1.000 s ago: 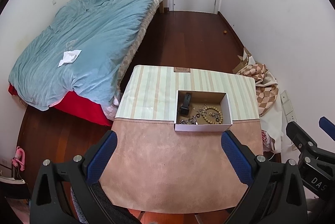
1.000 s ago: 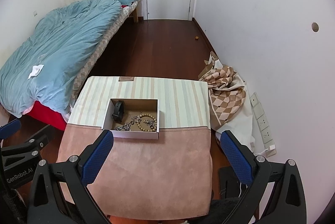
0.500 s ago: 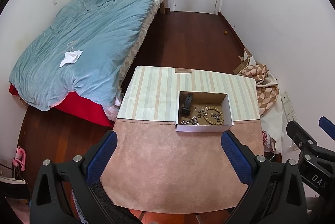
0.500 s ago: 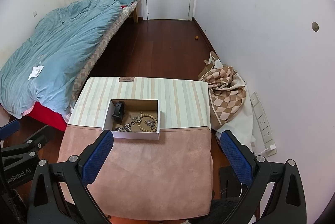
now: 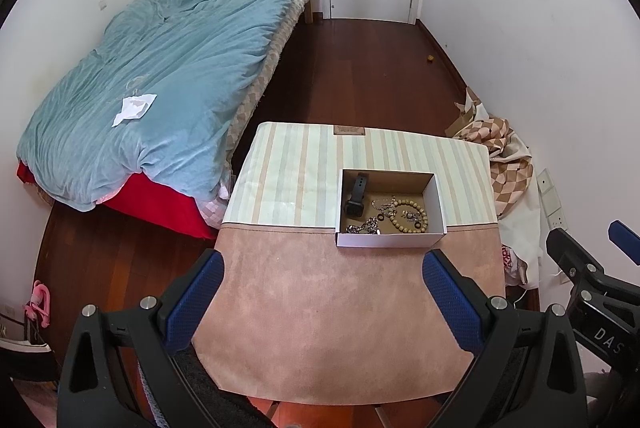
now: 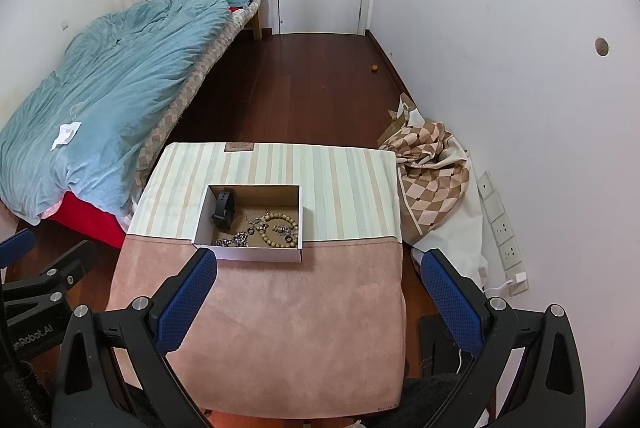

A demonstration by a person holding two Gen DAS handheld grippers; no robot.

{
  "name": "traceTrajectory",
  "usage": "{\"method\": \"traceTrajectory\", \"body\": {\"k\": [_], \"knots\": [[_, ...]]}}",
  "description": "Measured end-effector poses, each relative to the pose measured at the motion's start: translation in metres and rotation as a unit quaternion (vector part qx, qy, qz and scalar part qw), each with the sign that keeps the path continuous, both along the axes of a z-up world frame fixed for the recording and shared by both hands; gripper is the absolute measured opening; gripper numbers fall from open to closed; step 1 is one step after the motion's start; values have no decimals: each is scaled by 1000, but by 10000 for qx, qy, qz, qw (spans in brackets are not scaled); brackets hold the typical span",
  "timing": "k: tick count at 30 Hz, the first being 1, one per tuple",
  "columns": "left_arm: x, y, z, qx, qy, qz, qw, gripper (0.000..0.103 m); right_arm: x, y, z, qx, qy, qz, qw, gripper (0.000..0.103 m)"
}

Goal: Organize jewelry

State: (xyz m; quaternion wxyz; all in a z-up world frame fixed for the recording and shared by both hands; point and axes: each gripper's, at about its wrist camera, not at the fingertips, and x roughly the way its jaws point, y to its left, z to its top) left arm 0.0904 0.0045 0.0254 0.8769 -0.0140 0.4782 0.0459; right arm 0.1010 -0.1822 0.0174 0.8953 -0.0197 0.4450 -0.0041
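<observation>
Left wrist view: both grippers (image 5: 323,278) (image 6: 318,274) gape above bare cloth (image 5: 320,308) before the box (image 5: 390,239).

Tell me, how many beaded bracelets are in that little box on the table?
1. The wooden bead bracelet lies at the right side of the open box, beside some silver chains and a black watch. Smaller pieces tangled there are too tiny to identify.

The letters "DAS" are read on the black body of the right gripper (image 5: 618,242), seen to the right of the left gripper. "nRobot.AI", its start cut off, is read on the left gripper (image 6: 18,242), left of the right gripper. The print on the brown patch (image 5: 349,129) on the tabletop cloth beyond is too small to be read.
</observation>
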Motion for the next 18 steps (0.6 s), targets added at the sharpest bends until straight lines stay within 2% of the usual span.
{"method": "traceTrajectory", "body": {"k": [18], "knots": [[0, 3, 0, 16, -15, 3, 10000, 101, 0, -1, 2, 3, -25, 25, 10000, 103]]}}
